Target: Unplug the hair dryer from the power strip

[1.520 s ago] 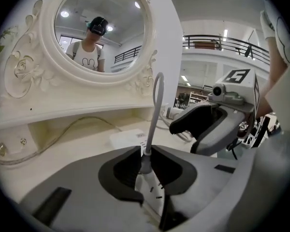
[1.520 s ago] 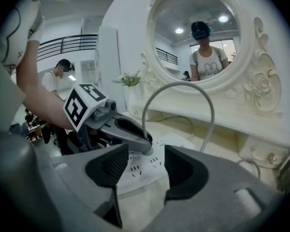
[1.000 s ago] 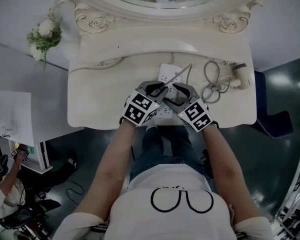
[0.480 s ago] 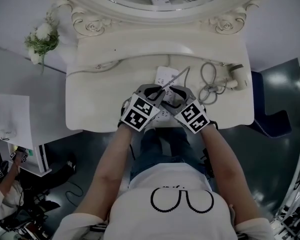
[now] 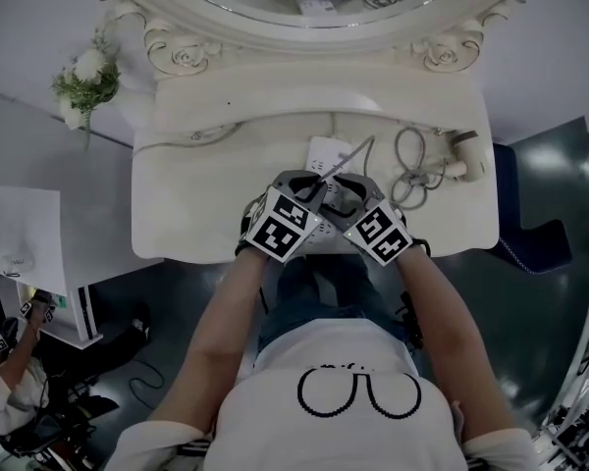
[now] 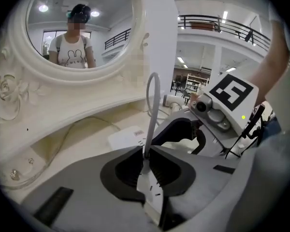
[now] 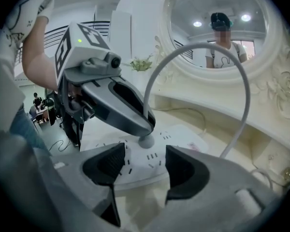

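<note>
A white power strip [image 5: 326, 150] lies in the middle of the cream dressing table [image 5: 177, 214]. The hair dryer's grey plug [image 7: 146, 141] stands in the strip, and its grey cord [image 6: 152, 105] arches up and away to the hair dryer [image 5: 466, 150] at the table's right. My left gripper [image 6: 146, 153] is shut on the cord just above the plug. My right gripper [image 7: 144, 166] stands open close beside the left one, its jaws low over the near end of the strip [image 7: 183, 137] with nothing pinched. Both grippers meet over the strip in the head view, left [image 5: 312, 186] and right [image 5: 346, 192].
The cord's loose coils [image 5: 412, 165] lie between the strip and the dryer. A carved oval mirror [image 5: 314, 8] rises behind the table. A bunch of white flowers [image 5: 83, 77] hangs at the back left. A second person [image 5: 10, 361] sits at a side desk, lower left.
The left gripper has rolled slightly about the cord, its marker cube now tilted a bit more. Both hands stay in the same spot over the strip.
</note>
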